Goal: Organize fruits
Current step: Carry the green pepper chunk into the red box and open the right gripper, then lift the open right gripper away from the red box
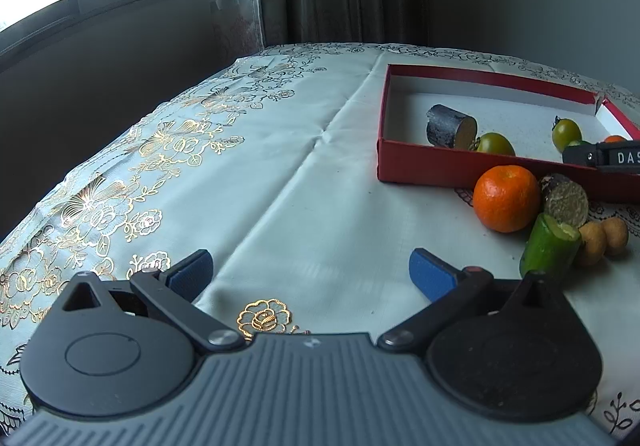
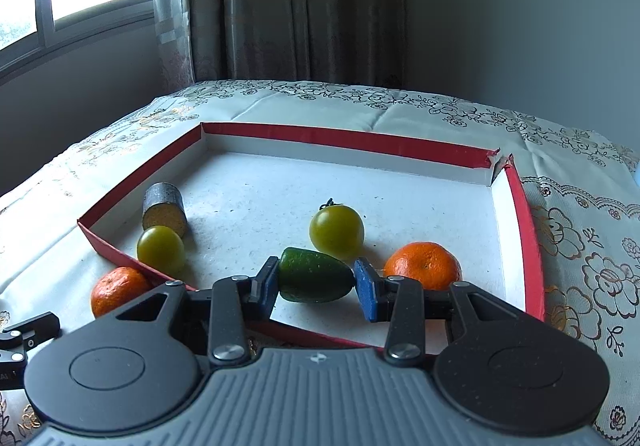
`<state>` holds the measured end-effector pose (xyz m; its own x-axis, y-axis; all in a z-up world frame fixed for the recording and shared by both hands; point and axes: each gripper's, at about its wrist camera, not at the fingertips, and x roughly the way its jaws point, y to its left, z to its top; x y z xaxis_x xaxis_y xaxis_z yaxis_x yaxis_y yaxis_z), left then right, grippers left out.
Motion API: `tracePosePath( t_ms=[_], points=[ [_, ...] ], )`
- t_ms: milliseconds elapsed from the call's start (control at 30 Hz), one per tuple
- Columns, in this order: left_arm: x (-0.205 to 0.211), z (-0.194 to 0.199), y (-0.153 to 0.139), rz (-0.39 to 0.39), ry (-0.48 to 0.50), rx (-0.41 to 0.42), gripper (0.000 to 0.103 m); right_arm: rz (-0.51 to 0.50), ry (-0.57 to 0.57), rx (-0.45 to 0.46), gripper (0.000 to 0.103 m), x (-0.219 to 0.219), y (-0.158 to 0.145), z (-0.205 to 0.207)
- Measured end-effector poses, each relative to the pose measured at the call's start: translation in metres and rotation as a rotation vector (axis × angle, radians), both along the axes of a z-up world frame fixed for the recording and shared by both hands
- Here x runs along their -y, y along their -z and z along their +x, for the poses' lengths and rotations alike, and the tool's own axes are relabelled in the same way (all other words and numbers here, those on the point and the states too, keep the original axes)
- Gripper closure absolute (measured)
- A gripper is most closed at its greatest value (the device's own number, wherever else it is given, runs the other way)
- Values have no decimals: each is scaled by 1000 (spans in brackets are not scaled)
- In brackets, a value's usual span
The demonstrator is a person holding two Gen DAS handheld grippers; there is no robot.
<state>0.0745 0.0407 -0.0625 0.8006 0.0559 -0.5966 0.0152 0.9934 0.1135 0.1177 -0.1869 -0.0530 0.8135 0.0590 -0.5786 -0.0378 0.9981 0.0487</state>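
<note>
- My right hand-held gripper (image 2: 316,282) grasps a cucumber piece (image 2: 314,280) low over the tray (image 2: 524,222); left one (image 1: 310,272) idles, released.
- Risk: dropped here, it may roll against the tomato (image 2: 337,232) or orange (image 2: 424,264).

Two oranges (image 2: 424,266) (image 2: 118,290), two green tomatoes (image 2: 337,232) (image 2: 161,249), two green cucumber pieces (image 2: 314,280) (image 1: 550,250), two dark cut cylinders (image 2: 164,210) (image 1: 566,200), one red tray (image 2: 344,136).
</note>
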Motion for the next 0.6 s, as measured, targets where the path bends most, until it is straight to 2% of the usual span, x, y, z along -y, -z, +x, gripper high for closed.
tracePosePath(
  t_ms=[233, 400, 467, 600],
  points=[
    [0, 0, 0, 0, 0, 0, 0, 21, 1, 4, 60, 4, 1, 1],
    [0, 0, 0, -5, -1, -2, 0, 30, 9, 11, 40, 5, -6, -4],
    [-1, 0, 0, -8, -1, -3, 0, 59, 10, 46, 39, 10, -15, -17],
    [-1, 0, 0, -9, -1, -4, 0, 82, 12, 110, 24, 26, -29, -55]
  ],
)
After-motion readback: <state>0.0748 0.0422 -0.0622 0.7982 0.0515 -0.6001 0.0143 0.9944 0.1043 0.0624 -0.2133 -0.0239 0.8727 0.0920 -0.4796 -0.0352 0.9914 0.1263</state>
